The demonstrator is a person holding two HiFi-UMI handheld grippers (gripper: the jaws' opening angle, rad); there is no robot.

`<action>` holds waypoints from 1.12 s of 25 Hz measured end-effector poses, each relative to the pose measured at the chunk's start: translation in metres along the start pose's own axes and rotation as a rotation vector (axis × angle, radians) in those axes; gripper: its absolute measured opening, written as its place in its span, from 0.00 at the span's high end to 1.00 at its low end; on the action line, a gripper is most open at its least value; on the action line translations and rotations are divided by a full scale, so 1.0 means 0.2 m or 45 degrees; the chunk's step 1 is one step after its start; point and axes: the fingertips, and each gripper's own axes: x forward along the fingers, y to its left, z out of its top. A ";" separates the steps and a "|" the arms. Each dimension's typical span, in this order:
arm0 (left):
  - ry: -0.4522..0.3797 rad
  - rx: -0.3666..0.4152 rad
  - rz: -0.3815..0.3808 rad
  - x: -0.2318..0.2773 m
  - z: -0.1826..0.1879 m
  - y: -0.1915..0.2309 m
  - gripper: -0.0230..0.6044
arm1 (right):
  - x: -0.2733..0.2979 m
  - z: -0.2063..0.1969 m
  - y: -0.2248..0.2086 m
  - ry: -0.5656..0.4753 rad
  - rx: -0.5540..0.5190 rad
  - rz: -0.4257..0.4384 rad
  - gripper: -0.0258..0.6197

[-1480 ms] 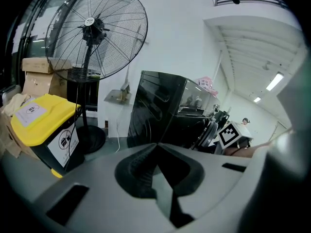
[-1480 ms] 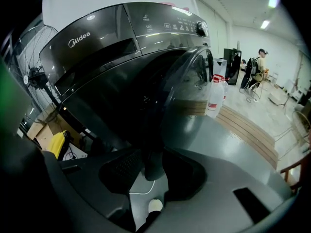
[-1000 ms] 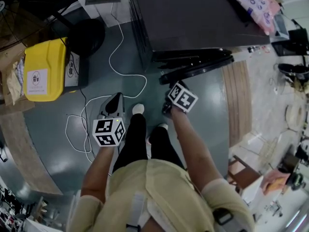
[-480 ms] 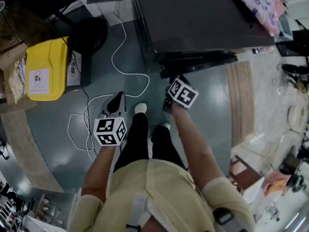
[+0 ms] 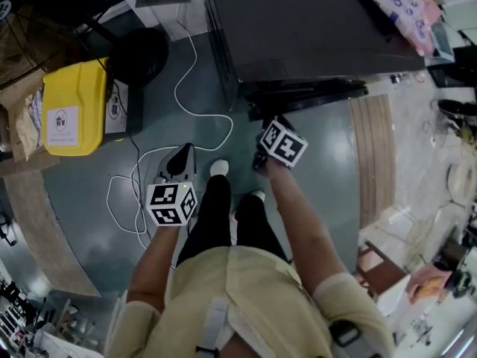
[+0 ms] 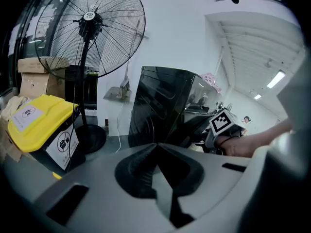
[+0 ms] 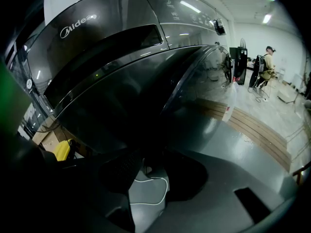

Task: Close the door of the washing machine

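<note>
The dark washing machine (image 5: 313,21) fills the top of the head view. Its round door (image 5: 305,101) stands a narrow gap off the front. My right gripper (image 5: 261,157) hangs just in front of the door's lower edge, pointing steeply down. In the right gripper view the curved glass door (image 7: 194,96) looms close above the right gripper (image 7: 146,154), whose jaws stand open with only floor and white cable between them. My left gripper (image 5: 180,155) waits lower left over the floor, away from the machine (image 6: 160,106). This left gripper (image 6: 156,145) has its tips meeting and holds nothing.
A yellow bin (image 5: 71,107) and a standing fan's base (image 5: 134,54) sit at the left. A white cable (image 5: 194,88) winds over the floor. A wooden strip (image 5: 373,155) runs on the right. A pink packet (image 5: 395,2) lies on the machine. The person's feet stand between the grippers.
The door has swung in from a wider slant to a narrow gap off the machine's front. My right gripper followed it a little. The left gripper stayed put.
</note>
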 end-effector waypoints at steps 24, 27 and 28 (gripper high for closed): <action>-0.073 0.015 -0.065 0.02 0.13 -0.17 0.96 | -0.24 0.03 -0.03 -0.026 -0.052 0.187 0.75; -0.086 0.011 -0.077 0.02 0.15 -0.20 0.96 | -0.32 0.02 -0.04 -0.038 -0.080 0.201 0.75; -0.089 0.010 -0.082 0.02 0.16 -0.22 0.96 | -0.34 0.03 -0.05 -0.045 -0.091 0.203 0.75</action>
